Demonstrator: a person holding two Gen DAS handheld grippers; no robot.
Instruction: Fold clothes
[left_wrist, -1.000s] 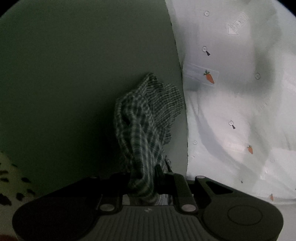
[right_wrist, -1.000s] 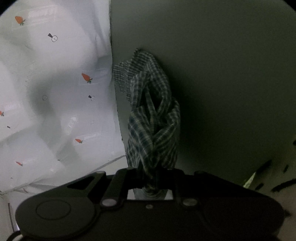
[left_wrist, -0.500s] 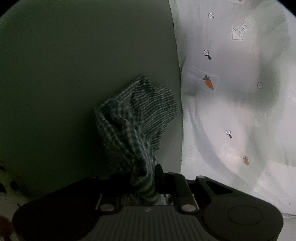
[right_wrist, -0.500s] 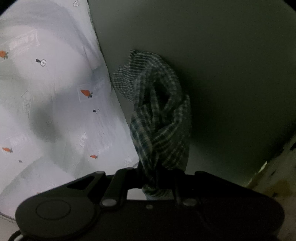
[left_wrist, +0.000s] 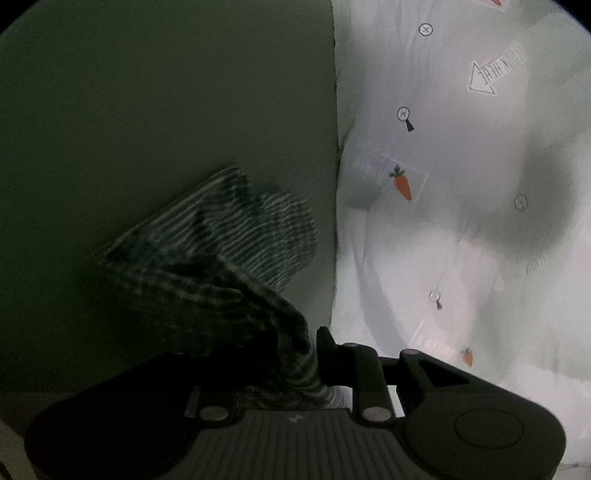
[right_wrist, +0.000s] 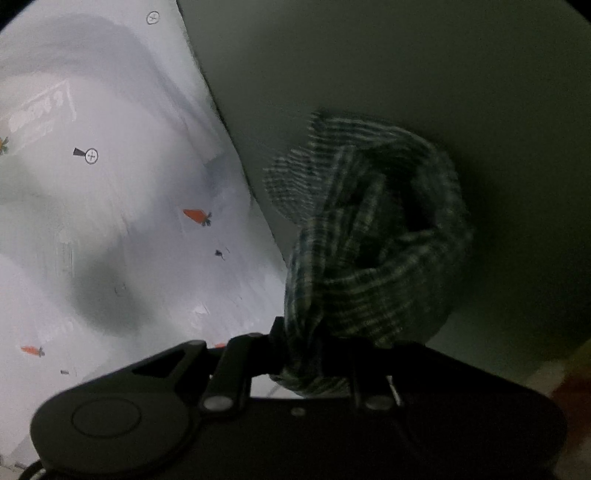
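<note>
- Left gripper (left_wrist: 295, 363): jaws pinched on a bunch of dark green checked cloth (left_wrist: 221, 258). One finger (left_wrist: 325, 343) shows beside the fabric; the other is hidden under it.
- Cloth rises from the jaws, fans out up and left, crumpled and blurred.
- Right gripper (right_wrist: 314, 365): jaws clamped on checked cloth (right_wrist: 369, 240), which balloons up and right in a loose twisted loop.
- Behind the cloth in both views: a plain dark green surface (left_wrist: 166, 110).
- Beside it, a white sheet (left_wrist: 461, 221) printed with carrots, arrows and small round marks; it lies right in the left view, left in the right view.
</note>
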